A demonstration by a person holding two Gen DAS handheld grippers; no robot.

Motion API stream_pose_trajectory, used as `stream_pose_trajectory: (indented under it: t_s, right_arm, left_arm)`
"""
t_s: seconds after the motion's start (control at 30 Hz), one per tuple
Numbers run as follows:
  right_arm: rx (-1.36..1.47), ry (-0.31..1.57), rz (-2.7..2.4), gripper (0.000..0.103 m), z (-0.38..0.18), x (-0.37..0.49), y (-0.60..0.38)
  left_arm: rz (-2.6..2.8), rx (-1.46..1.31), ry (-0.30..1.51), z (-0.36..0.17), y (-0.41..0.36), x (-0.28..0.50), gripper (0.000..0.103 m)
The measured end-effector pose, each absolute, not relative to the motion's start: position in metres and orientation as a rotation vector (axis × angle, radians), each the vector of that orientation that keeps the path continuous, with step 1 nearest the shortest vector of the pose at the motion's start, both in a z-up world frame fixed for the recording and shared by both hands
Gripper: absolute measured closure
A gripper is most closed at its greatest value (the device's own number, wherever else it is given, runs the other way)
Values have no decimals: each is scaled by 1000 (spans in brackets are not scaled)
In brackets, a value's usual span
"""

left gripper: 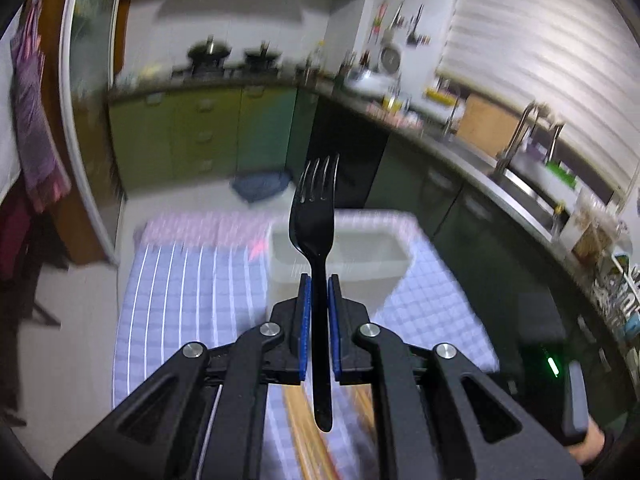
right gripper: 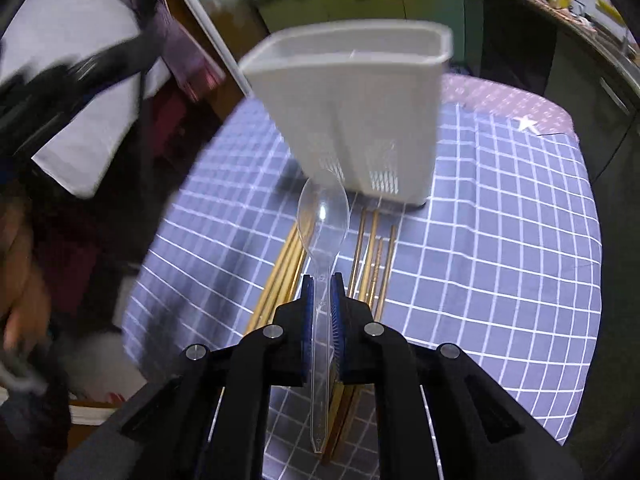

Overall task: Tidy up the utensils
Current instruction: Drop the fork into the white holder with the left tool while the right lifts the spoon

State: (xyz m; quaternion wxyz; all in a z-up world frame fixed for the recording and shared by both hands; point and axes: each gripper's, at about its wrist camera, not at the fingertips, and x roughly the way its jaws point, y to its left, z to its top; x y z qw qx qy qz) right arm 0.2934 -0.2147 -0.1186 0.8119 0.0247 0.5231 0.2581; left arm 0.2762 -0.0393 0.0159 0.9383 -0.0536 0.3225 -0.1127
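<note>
My left gripper (left gripper: 319,280) is shut on a black plastic fork (left gripper: 316,216), tines up, held above the table in front of the white utensil holder (left gripper: 384,256). My right gripper (right gripper: 322,280) is shut on a clear plastic spoon (right gripper: 323,216), bowl forward, just short of the white utensil holder (right gripper: 352,92). Several gold chopsticks (right gripper: 370,256) lie on the blue checked tablecloth (right gripper: 500,240) under the right gripper; they also show blurred under the left gripper (left gripper: 304,432).
The table stands in a kitchen with green cabinets (left gripper: 200,136), a stove (left gripper: 224,64) at the back and a sink counter (left gripper: 520,184) along the right. The left arm (right gripper: 72,80) shows blurred at the left of the right wrist view.
</note>
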Motion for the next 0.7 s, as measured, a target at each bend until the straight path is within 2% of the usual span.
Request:
stream_pose_trajectory:
  t_s: [0.27, 0.5, 0.7]
  right_arm:
    - [155, 1052, 589, 93, -107, 282, -258]
    - [181, 1030, 602, 93, -109, 285, -275]
    - [167, 941, 610, 93, -81, 282, -278]
  left_arm:
    - [-150, -78, 384, 36, -61, 336, 95]
    - [-102, -62, 386, 1, -69, 366, 95]
    - [-121, -26, 451, -28, -72, 358, 94]
